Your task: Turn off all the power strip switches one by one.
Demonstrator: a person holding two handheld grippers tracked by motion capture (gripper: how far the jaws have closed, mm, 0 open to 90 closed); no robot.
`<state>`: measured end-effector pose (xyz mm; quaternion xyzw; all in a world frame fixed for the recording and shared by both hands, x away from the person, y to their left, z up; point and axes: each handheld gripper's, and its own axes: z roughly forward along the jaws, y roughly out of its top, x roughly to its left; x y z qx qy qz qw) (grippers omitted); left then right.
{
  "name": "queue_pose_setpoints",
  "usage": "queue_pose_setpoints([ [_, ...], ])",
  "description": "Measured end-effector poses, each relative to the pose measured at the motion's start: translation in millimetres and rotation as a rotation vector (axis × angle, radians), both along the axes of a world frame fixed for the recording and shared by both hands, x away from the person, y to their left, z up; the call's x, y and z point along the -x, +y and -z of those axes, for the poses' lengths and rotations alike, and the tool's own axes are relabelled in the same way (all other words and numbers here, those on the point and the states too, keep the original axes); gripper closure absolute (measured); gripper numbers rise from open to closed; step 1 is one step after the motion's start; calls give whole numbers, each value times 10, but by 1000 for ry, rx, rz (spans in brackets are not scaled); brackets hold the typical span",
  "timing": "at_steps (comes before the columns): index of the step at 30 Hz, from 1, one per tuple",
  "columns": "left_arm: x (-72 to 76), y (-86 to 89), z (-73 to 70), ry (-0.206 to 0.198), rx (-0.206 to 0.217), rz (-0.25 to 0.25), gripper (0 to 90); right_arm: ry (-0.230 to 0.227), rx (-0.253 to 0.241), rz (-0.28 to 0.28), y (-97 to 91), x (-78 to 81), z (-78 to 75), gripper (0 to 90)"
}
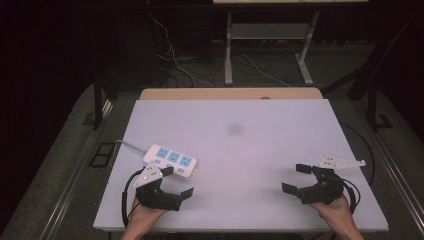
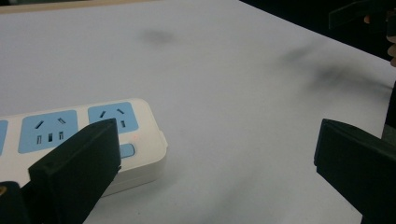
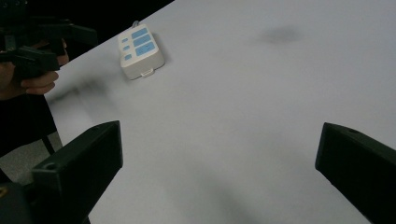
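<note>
A white power strip (image 1: 170, 160) with three blue socket faces lies on the left part of the white table (image 1: 240, 145), its cable running off to the left. My left gripper (image 1: 177, 181) rests near the front left edge, just in front of the strip, open with nothing between its jaws. In the left gripper view the strip's end (image 2: 93, 135) sits right behind the left jaw. My right gripper (image 1: 296, 178) stands open at the front right, empty, far from the strip (image 3: 139, 50). In the right gripper view the left gripper (image 3: 37, 44) shows far off, held by a hand.
A faint dark smudge (image 1: 235, 129) marks the table's middle. A wooden strip (image 1: 230, 93) borders the far edge. Beyond it stand a desk frame's legs (image 1: 228, 50) and loose cables (image 1: 175, 60) on the floor. Dark stands flank both sides of the table.
</note>
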<state>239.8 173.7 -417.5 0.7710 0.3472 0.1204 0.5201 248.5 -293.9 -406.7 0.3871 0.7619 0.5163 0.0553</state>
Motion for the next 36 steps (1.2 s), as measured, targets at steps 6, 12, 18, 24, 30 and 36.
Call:
queue_pose_setpoints([
  [6, 2, 4, 1, 2, 6, 3, 0, 2, 7, -5, 16, 4, 7, 5],
  [12, -3, -1, 8, 6, 5, 6, 0, 5, 17, -6, 23, -1, 18, 5],
  [18, -4, -10, 8, 10, 4, 14, 0, 6, 28, -14, 38, -10, 36, 5],
  [24, -18, -23, 2, 28, -13, 26, 0, 10, 43, -19, 53, -12, 50, 5],
  [30, -28, -27, -20, 30, -19, 30, 0, 13, 46, -23, 58, -13, 54, 5],
  [36, -50, -42, -54, 30, -38, 38, 0, 15, 41, -15, 36, -15, 53, 5],
])
